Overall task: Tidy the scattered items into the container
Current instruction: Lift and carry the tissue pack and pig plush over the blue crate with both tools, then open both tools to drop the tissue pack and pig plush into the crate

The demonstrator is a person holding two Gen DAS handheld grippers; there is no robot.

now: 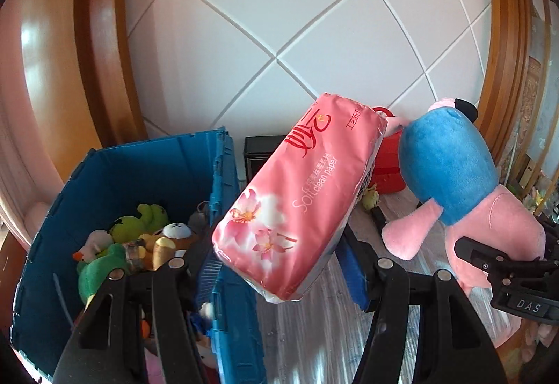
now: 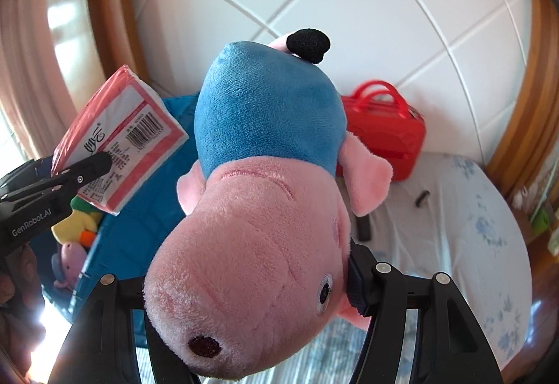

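Note:
A pink pack of tissue paper (image 1: 293,195) hangs in the air over the near right wall of the blue crate (image 1: 139,167), with my left gripper (image 1: 276,255) shut on its lower end. From the right wrist, the same pack (image 2: 118,125) shows its barcode side, with the left gripper (image 2: 94,164) clamped on it. My right gripper (image 2: 248,275) is shut on the head of a pink pig plush (image 2: 265,139) in a blue shirt, which points away from the camera. In the left wrist view that plush (image 1: 450,167) is lifted to the right of the pack, held by the right gripper (image 1: 489,261).
Several plush toys (image 1: 139,234) lie in the crate. A red carry case (image 2: 384,132) and a black box (image 1: 262,157) stand against the white tiled wall. Two small dark items (image 2: 422,198) rest on the floral cloth (image 2: 471,227). Wooden frames stand at both sides.

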